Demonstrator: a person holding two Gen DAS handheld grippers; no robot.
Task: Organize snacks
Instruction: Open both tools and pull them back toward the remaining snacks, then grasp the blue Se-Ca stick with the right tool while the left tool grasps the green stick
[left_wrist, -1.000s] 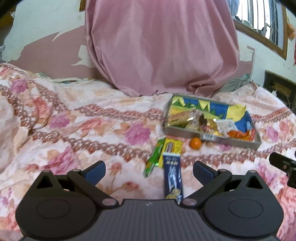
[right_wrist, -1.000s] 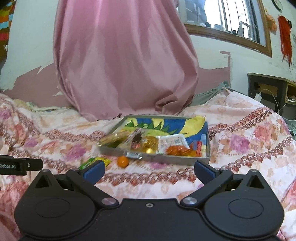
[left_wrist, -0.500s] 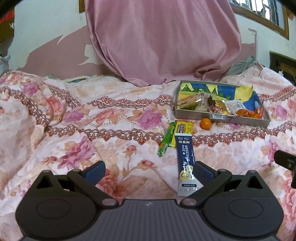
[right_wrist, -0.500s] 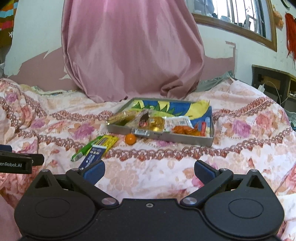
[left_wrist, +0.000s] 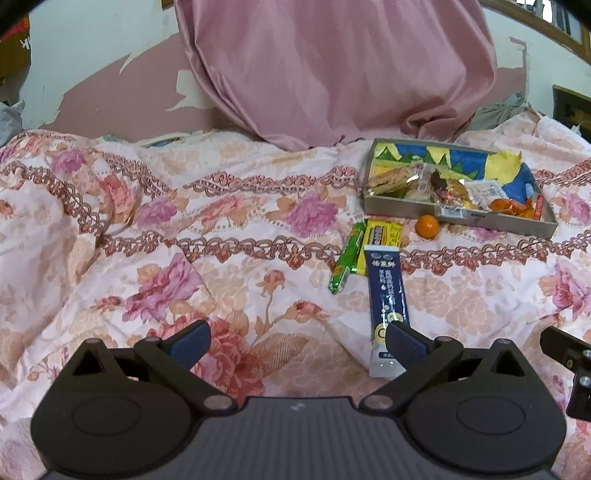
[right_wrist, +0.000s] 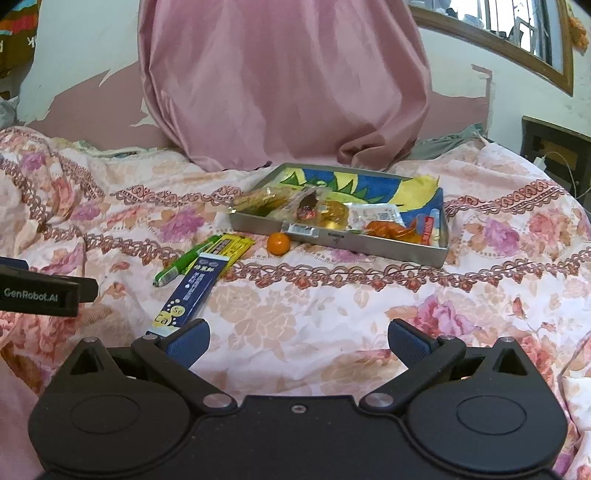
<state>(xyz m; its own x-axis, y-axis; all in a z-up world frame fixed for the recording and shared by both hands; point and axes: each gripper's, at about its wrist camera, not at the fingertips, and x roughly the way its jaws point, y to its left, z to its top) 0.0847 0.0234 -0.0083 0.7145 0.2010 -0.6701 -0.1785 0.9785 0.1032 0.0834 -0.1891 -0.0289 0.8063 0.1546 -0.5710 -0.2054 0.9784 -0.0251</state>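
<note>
We are holding the left gripper (left_wrist: 297, 341) and right gripper (right_wrist: 298, 341) with jaws spread at lower frame, while the blue packet (left_wrist: 386, 295) is lying centre-right, below the snack tray (left_wrist: 458, 218) on the bed (left_wrist: 184, 240).

Soft, even daylight fills both my views; it seems to come from the window (right_wrist: 517, 33) at upper right, which is blown out to white. Shadows on the bed (left_wrist: 240, 240) are faint. The fisheye bends the walls and darkens the corners. The centre is sharp; print on the snack wrappers stays too small to read.
</note>
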